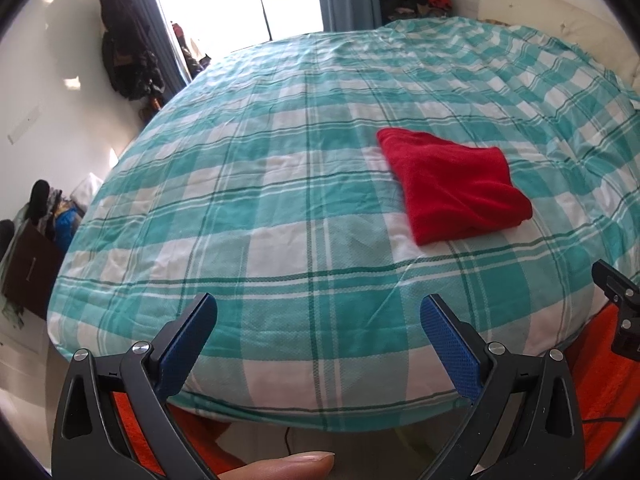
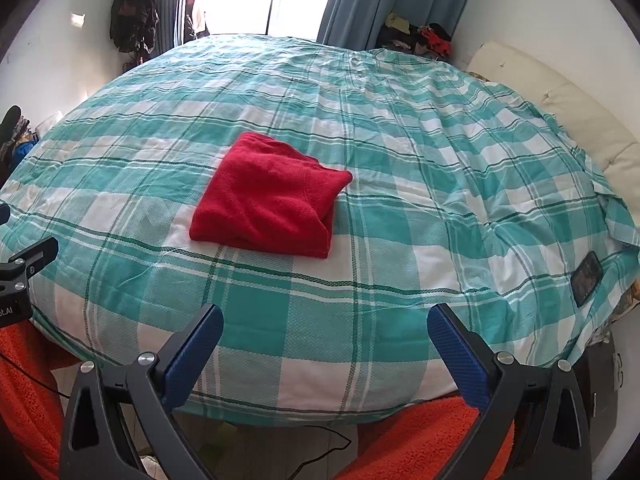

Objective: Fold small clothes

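Observation:
A red fleece garment (image 1: 452,188) lies folded into a compact square on the teal-and-white plaid bed cover (image 1: 280,200). It also shows in the right wrist view (image 2: 270,198), left of centre. My left gripper (image 1: 319,308) is open and empty, held back over the bed's near edge, left of the garment. My right gripper (image 2: 325,316) is open and empty, also at the near edge, well short of the garment. The right gripper's body shows at the right edge of the left wrist view (image 1: 620,308).
A dark phone (image 2: 586,278) lies on the cover at the right. An orange fleece blanket (image 2: 420,436) hangs below the near edge. Cream pillows (image 2: 580,120) lie at the right. Clothes piles (image 2: 420,40) and curtains (image 2: 360,0) stand beyond the far side.

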Demonstrator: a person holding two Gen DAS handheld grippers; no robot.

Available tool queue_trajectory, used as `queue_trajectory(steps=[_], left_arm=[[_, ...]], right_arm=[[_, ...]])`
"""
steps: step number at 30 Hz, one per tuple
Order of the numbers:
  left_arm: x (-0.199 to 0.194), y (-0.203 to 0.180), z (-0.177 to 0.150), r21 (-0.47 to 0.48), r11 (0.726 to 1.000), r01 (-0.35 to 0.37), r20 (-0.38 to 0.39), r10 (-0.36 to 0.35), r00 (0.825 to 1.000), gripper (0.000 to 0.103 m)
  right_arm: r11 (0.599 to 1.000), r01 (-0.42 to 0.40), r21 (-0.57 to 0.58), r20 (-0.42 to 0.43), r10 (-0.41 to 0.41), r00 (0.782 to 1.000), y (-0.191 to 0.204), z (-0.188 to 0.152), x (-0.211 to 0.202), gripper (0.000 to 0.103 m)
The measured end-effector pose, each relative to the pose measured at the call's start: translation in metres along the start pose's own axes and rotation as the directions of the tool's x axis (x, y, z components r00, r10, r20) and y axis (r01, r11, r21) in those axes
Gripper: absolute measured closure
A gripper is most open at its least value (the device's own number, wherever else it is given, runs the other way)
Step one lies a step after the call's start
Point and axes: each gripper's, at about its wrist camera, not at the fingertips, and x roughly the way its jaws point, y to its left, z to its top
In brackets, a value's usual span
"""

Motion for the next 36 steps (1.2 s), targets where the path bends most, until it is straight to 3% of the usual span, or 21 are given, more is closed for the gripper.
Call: queue_trajectory(steps=[36], left_arm=[[-0.018,-0.012,0.007,0.051,0.998,0.021,-0.035,-0.019,0.999,0.001]], right_arm=[[1.0,0.002,-0.027,-0.001,-0.002,1.0,0.004,0.004,-0.019,0.002]])
